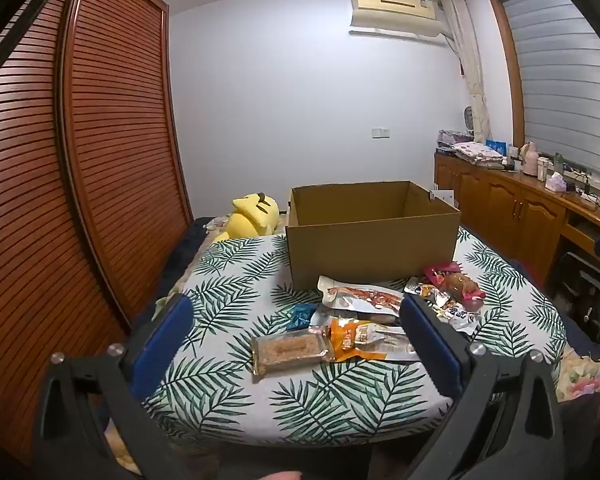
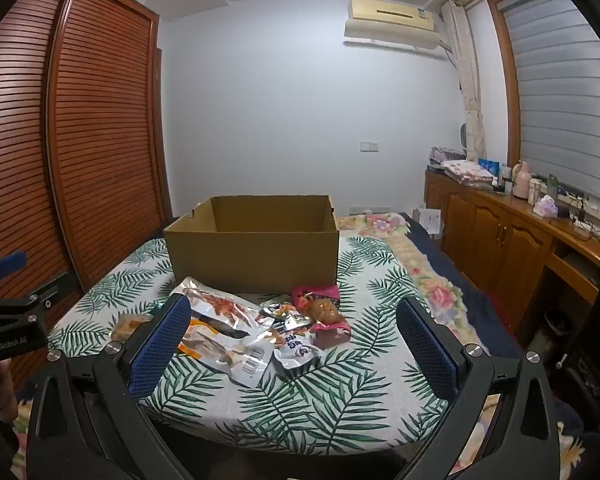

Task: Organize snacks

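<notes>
Hovering, jaws apart and empty, the left gripper (image 1: 296, 344) and right gripper (image 2: 292, 340) face the snack packets (image 2: 260, 324) heaped near the open cardboard box (image 2: 256, 256); sorting looks unstarted; next: pinch 1 packet edge, lift it boxward.

My left gripper (image 1: 296, 344) is held level, its blue-padded fingers (image 1: 162, 344) spread wide with nothing between them; my right gripper (image 2: 294, 344) sits the same way, wide apart and holding nothing; from the right one, the left sits off to its left side.
</notes>
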Action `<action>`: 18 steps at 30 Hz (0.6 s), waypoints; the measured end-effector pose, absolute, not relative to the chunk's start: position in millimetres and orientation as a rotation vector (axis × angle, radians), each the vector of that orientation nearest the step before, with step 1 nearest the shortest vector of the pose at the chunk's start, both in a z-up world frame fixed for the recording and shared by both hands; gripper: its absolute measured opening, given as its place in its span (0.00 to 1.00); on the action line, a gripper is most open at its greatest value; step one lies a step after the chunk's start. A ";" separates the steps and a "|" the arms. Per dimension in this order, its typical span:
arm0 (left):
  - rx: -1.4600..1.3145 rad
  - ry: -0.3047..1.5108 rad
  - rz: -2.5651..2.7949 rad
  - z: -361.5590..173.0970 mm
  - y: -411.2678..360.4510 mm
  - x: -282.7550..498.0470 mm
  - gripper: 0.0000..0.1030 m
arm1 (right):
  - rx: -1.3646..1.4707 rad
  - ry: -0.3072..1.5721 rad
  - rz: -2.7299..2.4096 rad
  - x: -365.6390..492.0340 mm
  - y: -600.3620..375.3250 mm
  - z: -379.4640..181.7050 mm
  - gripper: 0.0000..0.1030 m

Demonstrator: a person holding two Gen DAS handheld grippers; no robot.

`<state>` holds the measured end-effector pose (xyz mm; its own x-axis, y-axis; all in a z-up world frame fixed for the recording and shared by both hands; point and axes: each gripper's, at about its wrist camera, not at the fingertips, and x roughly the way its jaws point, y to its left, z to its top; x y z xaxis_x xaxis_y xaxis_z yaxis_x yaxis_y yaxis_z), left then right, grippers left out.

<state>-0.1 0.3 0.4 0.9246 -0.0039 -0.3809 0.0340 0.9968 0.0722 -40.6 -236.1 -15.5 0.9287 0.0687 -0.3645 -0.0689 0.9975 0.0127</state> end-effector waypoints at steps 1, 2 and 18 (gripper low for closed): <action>0.077 0.390 -0.019 0.7 0.4 0.0 1.00 | 0.001 0.369 0.071 -40.8 -236.1 -15.4 1.00; 0.078 0.394 -0.017 0.5 0.8 0.5 1.00 | 0.001 0.369 0.070 -40.9 -236.0 -15.3 1.00; 0.082 0.384 -0.015 4.1 4.3 -1.5 1.00 | -0.006 0.365 0.068 -40.4 -235.7 -14.8 1.00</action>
